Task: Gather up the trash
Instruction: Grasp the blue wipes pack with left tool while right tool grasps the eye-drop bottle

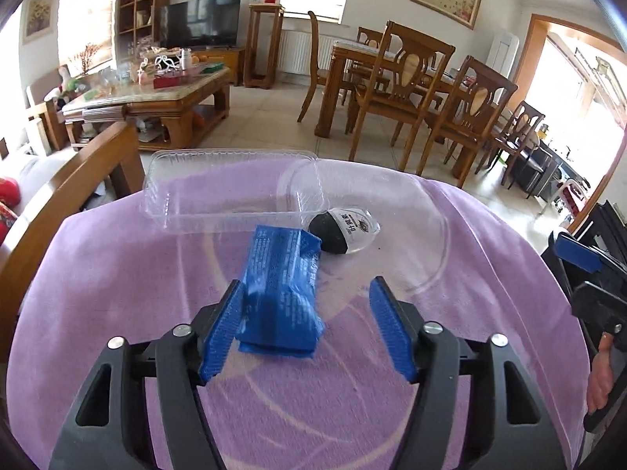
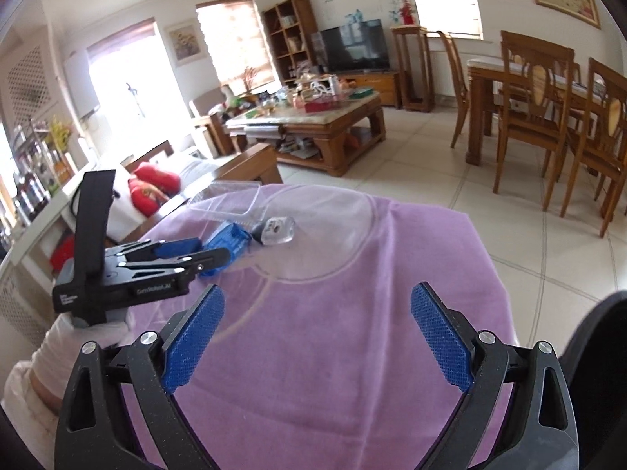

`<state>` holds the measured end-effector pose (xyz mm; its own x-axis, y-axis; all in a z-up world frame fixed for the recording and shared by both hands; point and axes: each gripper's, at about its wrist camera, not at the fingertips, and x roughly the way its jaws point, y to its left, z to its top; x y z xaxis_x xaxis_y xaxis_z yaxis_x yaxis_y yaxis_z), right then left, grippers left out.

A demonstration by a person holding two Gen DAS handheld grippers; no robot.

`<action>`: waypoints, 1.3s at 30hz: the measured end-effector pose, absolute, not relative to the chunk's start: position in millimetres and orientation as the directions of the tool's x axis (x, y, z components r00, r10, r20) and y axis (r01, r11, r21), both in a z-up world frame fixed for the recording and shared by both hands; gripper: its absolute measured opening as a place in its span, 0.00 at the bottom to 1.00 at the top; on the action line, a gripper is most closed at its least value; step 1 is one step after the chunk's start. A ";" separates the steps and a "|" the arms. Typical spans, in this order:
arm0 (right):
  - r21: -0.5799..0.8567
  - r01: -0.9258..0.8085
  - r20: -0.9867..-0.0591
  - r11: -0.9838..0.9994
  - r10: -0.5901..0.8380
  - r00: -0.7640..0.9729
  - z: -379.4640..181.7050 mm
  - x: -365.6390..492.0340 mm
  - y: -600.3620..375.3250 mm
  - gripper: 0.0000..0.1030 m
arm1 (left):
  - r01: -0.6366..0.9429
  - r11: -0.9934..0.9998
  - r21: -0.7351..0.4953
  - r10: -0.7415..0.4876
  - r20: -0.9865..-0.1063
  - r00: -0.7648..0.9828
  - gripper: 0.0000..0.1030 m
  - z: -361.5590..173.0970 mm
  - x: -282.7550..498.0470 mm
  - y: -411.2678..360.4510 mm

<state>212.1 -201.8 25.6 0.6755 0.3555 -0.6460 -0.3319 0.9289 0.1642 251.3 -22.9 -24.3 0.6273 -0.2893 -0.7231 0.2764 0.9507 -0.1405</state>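
A blue wrapper (image 1: 282, 286) lies on the purple cloth (image 1: 117, 274). My left gripper (image 1: 306, 284) stands around it: the left pad touches the wrapper, the right pad (image 1: 392, 329) is clear of it, so the jaws are open. Just beyond it lie a small black-and-clear packet (image 1: 345, 233), a clear plastic tray (image 1: 231, 188) and a clear round lid (image 1: 392, 203). My right gripper (image 2: 318, 289) hovers open over bare cloth with nothing between its fingers. In the right wrist view the left gripper (image 2: 196, 254) sits at the blue wrapper (image 2: 229, 241).
The cloth-covered table (image 2: 392, 352) drops to tiled floor (image 2: 509, 235) on the far and right sides. A wooden sofa arm (image 1: 90, 172) stands to the left. A cluttered coffee table (image 1: 156, 94) and dining chairs (image 1: 399, 90) lie further back.
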 end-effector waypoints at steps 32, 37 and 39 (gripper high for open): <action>-0.019 -0.429 -0.787 0.903 0.251 0.564 -47.2 363.9 -52.2 0.53 | 0.312 0.950 -0.023 -0.220 -0.759 0.613 0.55 -28.0 240.9 -11.5; -0.033 -0.432 -0.787 0.901 0.243 0.567 -49.7 361.0 -50.7 0.52 | 0.346 0.938 -0.006 -0.224 -0.773 0.594 0.53 -36.3 245.2 -16.0; -0.030 -0.430 -0.787 0.902 0.244 0.567 -49.1 360.8 -50.3 0.52 | 0.354 0.935 0.001 -0.221 -0.780 0.586 0.45 -37.0 246.2 -21.4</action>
